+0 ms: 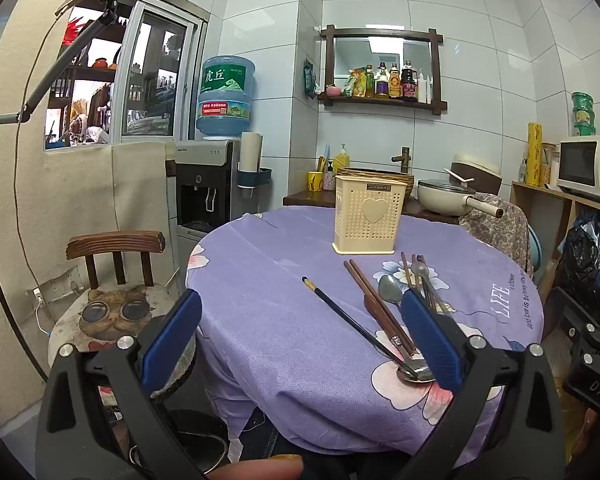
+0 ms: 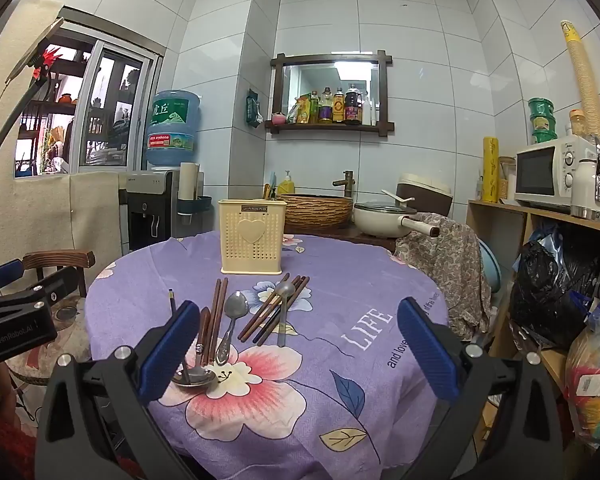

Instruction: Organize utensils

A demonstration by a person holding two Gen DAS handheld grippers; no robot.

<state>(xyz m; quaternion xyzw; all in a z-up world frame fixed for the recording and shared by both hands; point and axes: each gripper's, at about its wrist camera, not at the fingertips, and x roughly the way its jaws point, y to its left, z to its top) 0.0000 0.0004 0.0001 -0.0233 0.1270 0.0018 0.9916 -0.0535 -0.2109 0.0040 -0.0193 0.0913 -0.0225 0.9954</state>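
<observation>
In the left wrist view, the left tool [image 1: 300, 344] is spread wide and carries nothing; the cream holder [image 1: 370, 214] stands empty-looking behind the loose utensils.

In the right wrist view, the right tool [image 2: 296, 354] is also released above the worktop [image 2: 340, 380]. The chopsticks [image 2: 216, 316] and the spoon [image 2: 232, 326] lie near its left finger, so I judge that the first pick is not yet begun; next it must lower onto one piece.

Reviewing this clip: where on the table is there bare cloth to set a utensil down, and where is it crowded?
Bare cloth lies right of the chopstick bundle, around the LIFE lettering, and left of the cream holder toward the table edge. Crowded: the strip in front of the holder, where spoons and chopsticks lie close together.
</observation>
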